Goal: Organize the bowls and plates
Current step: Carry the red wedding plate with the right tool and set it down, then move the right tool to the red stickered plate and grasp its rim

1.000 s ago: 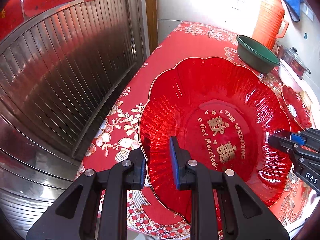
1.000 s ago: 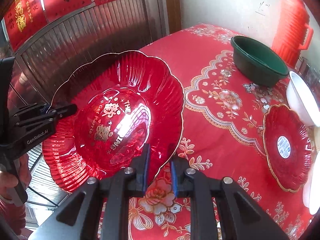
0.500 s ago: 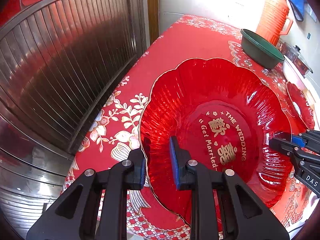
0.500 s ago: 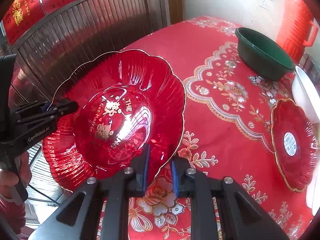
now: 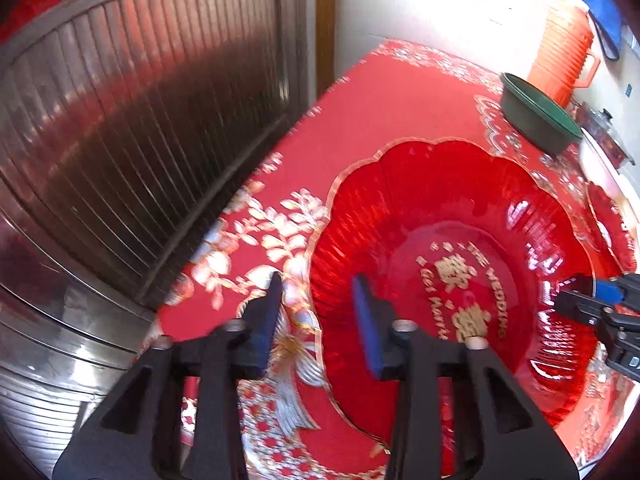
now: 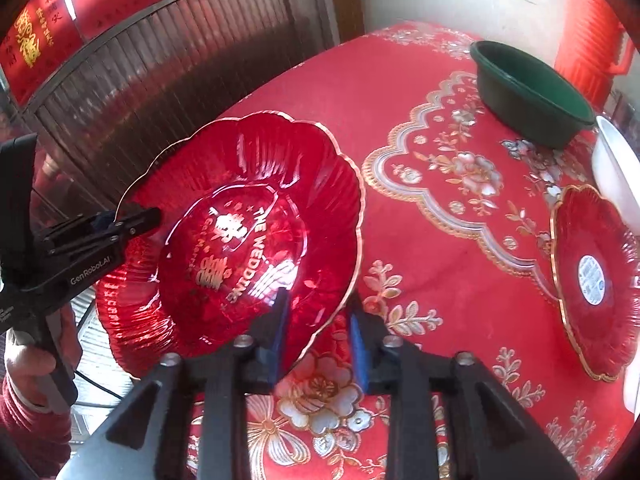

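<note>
A large red flower-shaped plate (image 5: 460, 240) (image 6: 256, 200) with gold wedding lettering lies at the near left part of the red-clothed table (image 6: 400, 100). My left gripper (image 5: 318, 320) has its jaws opening. The plate's gold rim runs between the blue pads, and neither pad presses on it. On the opposite rim my right gripper (image 6: 318, 332) is opening in the same way, the rim loose in the gap. Each gripper shows in the other's view: the right gripper (image 5: 580, 304), the left gripper (image 6: 132, 220). The plate's left side reaches past the table edge.
A dark green bowl (image 6: 532, 92) stands at the back right, with an orange ribbed jug (image 5: 560, 52) behind it. A smaller red plate (image 6: 596, 280) and a white bowl (image 6: 616, 168) lie at the right edge. A metal shutter door (image 5: 120, 140) runs along the left.
Both grippers were shut on the large plate's rim; their jaws have now parted and the pads stand off the rim. Neither hand has shifted much.
</note>
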Available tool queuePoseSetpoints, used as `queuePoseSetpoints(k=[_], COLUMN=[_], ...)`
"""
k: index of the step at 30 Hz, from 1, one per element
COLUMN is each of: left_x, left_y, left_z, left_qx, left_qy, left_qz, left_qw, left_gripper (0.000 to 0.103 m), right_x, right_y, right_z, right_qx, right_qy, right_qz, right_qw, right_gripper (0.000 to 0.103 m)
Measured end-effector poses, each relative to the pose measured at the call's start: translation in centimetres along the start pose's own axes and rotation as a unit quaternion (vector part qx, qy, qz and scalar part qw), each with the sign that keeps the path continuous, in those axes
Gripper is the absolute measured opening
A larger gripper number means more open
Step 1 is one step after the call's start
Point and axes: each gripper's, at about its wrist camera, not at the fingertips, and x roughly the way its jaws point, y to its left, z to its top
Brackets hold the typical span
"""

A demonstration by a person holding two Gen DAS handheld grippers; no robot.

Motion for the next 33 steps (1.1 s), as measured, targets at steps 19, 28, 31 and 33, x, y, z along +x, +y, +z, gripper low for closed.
queuePoseSetpoints(k=[19, 28, 31, 33], left_x=[-5.3, -6.8, -6.9, -6.8], left_y=[-2.6, -8.8, -11.6, -12.9], left_z=[2.6, 5.6, 6.7, 7.3], left_qx=[0.016, 0.028, 0.045, 0.05], left_qy=[-0.082, -0.057, -0.057, -0.06], left_qz=[-0.01, -0.109, -0.121, -0.122], left_qw=[0.9965, 0.992, 0.99, 0.9894], left_gripper=[0.062, 0.065, 0.065, 0.065], right_x=[-4.0, -6.3, -6.8, -7.3], right_y=[-2.8, -5.7, -7.3, -8.1], right_z=[0.3, 1.7, 2.1, 2.1], right_qx=[0.039, 0.063, 0.075, 0.082], right_qy=[-0.052, -0.082, -0.085, -0.089], right_qz=[-0.002, -0.015, -0.016, -0.021], right_qw=[0.998, 0.995, 0.993, 0.992], right_gripper=[0.055, 0.06, 0.06, 0.061])
